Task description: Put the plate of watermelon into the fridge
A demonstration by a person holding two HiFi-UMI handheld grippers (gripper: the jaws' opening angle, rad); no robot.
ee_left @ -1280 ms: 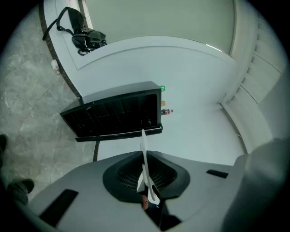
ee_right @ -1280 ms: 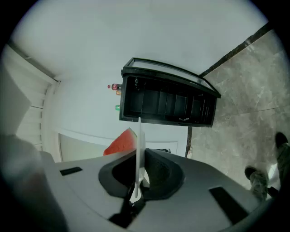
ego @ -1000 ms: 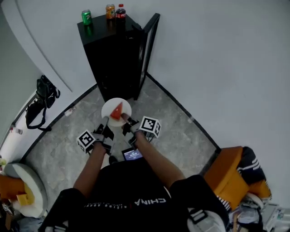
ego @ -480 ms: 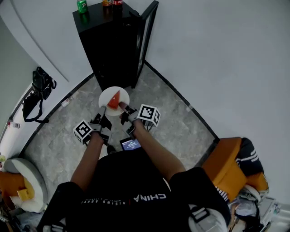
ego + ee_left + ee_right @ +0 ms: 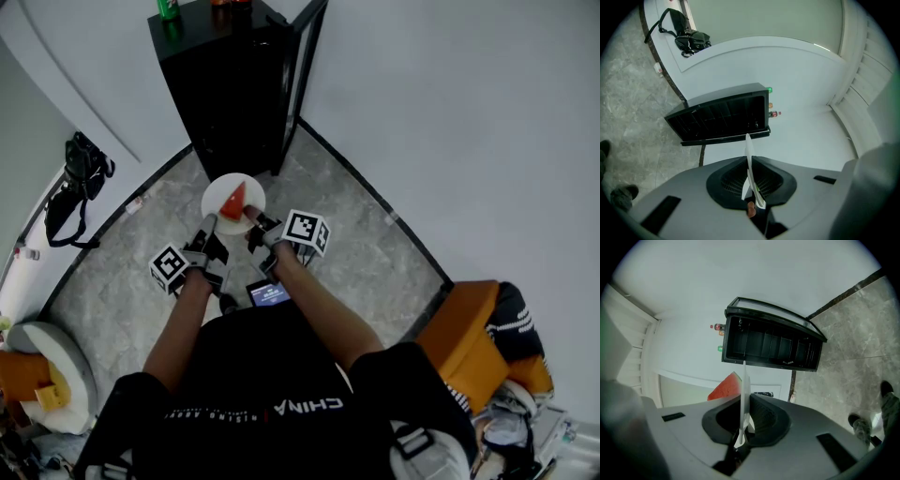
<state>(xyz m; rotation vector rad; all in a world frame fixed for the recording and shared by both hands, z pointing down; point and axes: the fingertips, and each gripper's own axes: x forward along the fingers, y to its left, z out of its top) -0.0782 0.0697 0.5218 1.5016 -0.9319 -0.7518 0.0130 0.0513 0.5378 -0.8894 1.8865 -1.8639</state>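
Observation:
A white plate (image 5: 246, 192) with a red watermelon wedge (image 5: 232, 200) is held level above the floor, just in front of the black fridge (image 5: 230, 89). The fridge door (image 5: 306, 66) stands open to the right. My left gripper (image 5: 208, 225) is shut on the plate's near left rim and my right gripper (image 5: 251, 217) on its near right rim. In the left gripper view the plate (image 5: 749, 154) shows edge-on between the left gripper (image 5: 750, 185) pads. In the right gripper view the right gripper (image 5: 740, 423) pinches the plate (image 5: 743, 390), with the wedge (image 5: 725, 387) beside it and the open fridge (image 5: 771, 345) ahead.
A green can (image 5: 167, 9) and other drinks stand on top of the fridge. A black bag (image 5: 80, 183) lies by the left wall. An orange seat (image 5: 469, 347) stands at the right and a white round stool (image 5: 47, 384) at the lower left. Grey marble floor surrounds the fridge.
The head view has shifted a little, so the fridge sits higher in the picture. Both grippers keep the same hold on the plate, at the same spot before the fridge.

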